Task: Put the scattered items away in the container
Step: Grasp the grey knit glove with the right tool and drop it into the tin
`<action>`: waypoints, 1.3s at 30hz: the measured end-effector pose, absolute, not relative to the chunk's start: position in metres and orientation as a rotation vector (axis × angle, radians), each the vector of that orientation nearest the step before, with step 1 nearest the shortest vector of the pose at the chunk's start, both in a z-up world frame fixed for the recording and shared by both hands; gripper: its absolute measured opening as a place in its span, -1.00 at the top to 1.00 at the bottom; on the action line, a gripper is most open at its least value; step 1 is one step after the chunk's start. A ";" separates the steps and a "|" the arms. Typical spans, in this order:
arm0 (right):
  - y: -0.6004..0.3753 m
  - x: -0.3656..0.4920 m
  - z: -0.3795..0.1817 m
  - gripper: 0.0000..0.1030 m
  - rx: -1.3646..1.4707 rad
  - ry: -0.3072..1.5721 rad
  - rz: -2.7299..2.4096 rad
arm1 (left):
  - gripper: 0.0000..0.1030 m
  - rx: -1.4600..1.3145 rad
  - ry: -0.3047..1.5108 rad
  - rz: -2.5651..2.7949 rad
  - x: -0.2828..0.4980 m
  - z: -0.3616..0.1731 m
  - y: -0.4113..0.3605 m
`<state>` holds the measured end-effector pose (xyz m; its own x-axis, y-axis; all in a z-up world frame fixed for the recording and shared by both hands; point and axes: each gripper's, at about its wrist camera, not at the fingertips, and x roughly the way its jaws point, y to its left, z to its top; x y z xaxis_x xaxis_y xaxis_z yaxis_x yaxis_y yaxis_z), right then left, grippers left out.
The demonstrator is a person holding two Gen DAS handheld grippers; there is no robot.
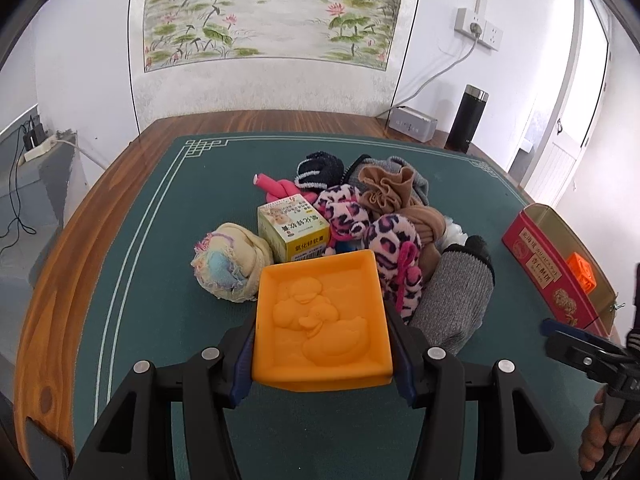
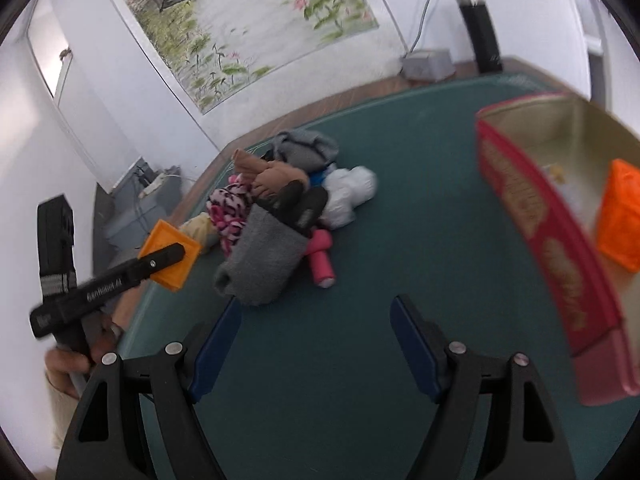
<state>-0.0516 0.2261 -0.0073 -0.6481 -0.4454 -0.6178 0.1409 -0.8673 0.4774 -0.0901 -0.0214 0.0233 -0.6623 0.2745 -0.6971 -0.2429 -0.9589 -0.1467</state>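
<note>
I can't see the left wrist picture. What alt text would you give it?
The left tool grips an orange duck-embossed tray between its blue pads, above a green mat. Behind lies a heap of socks with a small medicine box; at the right edge stands a red tin holding an orange cube.

One square orange rubber tray with a duck relief (image 1: 323, 320), one yellow-green cardboard medicine box (image 1: 294, 232), one red rectangular biscuit tin (image 1: 548, 276) holding one orange cube (image 1: 582, 271), one pink foam roller (image 2: 321, 261), one black cylindrical flask (image 1: 467, 120), two white wall sockets (image 1: 479, 30)
</note>
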 end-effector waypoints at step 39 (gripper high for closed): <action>0.291 -0.055 0.053 0.28 0.797 -0.534 -3.014 | -0.11 -1.086 0.031 2.572 -0.078 0.023 0.013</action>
<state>-0.0550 0.2907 0.0535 -0.8729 -0.0644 -0.4837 -0.1056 -0.9428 0.3162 -0.0777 0.0129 0.0230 -0.6459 0.3070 -0.6990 -0.3237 -0.9393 -0.1135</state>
